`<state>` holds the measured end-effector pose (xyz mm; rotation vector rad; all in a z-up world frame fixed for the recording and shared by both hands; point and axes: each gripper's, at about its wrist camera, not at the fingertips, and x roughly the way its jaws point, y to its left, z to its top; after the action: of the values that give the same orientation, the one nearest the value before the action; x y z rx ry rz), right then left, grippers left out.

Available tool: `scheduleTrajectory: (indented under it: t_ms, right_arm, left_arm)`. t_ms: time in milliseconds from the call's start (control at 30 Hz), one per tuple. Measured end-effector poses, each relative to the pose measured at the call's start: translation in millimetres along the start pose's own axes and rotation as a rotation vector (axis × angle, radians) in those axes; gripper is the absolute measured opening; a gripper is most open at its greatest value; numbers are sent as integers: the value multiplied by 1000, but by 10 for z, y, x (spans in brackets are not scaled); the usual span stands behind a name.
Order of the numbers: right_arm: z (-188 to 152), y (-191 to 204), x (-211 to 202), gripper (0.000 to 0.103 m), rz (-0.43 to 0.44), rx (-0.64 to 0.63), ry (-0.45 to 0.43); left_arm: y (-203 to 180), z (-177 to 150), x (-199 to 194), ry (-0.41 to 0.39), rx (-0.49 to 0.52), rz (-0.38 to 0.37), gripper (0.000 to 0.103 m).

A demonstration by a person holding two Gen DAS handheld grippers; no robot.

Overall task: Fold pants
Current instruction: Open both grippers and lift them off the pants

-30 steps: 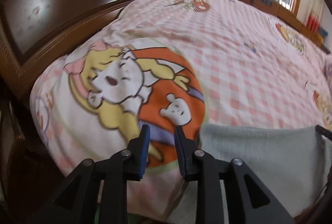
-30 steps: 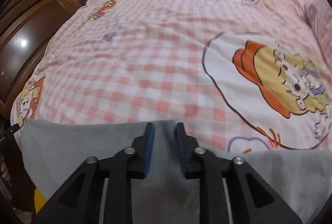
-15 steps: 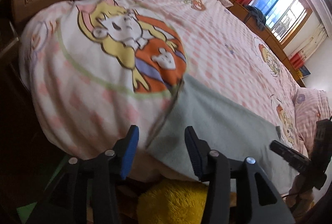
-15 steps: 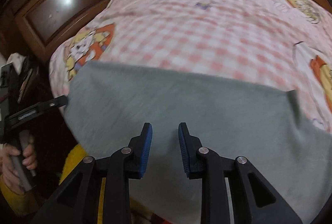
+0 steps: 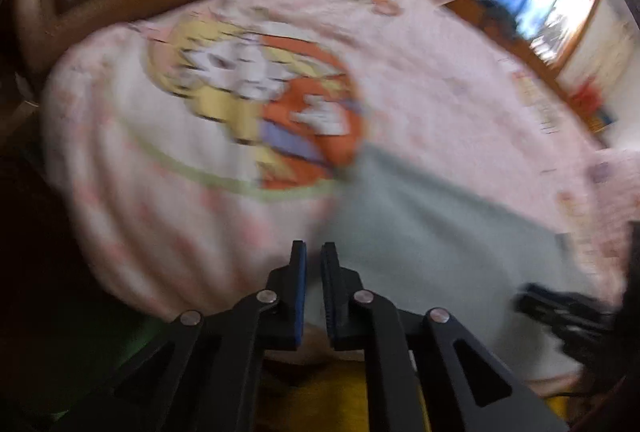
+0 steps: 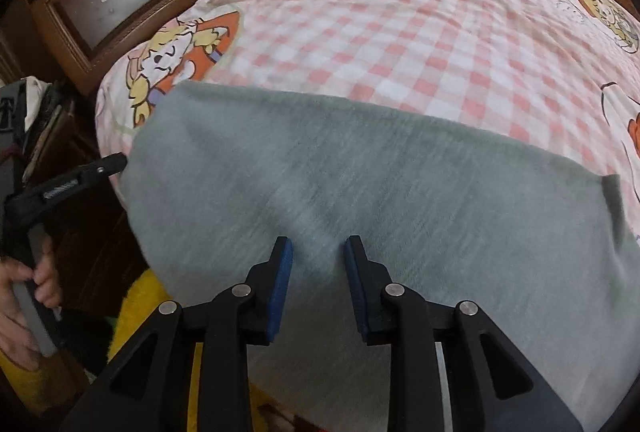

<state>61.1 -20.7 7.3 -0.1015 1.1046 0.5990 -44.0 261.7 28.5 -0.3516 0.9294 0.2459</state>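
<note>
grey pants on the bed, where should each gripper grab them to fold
Grip the grey pants at their two short ends: left gripper at the left edge, right gripper at the dark-trimmed right end. They lie flat and long, and those ends are free.

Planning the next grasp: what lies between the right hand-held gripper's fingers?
Only grey pants fabric shows in the right hand-held gripper gap, ungripped, in the right wrist view.

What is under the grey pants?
The grey pants lie flat on the pink checked bedspread, near its front edge. They cover a corner of the cartoon girl picture. Whatever bedspread pattern is beneath the pants is hidden.
</note>
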Motion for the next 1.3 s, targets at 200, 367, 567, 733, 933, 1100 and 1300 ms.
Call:
scheduleTrajectory:
  t_ms: [200, 367, 567, 733, 933, 1100, 1300]
  right_arm:
    - [2, -38, -152, 30, 19, 38, -22]
    - [-55, -197, -349, 30, 5, 86, -48]
    - [-295, -569, -613, 30, -63, 175, -59]
    - [-605, -999, -921, 39, -159, 291, -65]
    - [-1058, -1550, -1363, 49, -274, 468, -105]
    - [-1379, -1951, -1625, 49, -332, 601, -131]
    - [-1840, -2396, -1971, 49, -396, 787, -226]
  left_arm:
    - [259, -21, -106, 5, -88, -71, 8]
    - [-17, 1, -268, -4, 0, -144, 21]
    - [-433, -24, -157, 39, 72, -209, 37]
    - [-611, -88, -44, 84, 98, -208, 46]
    - [-779, -102, -85, 84, 130, -190, 63]
    - [-941, -114, -62, 92, 140, -181, 69]
    - [-1108, -148, -9, 117, 151, -177, 69]
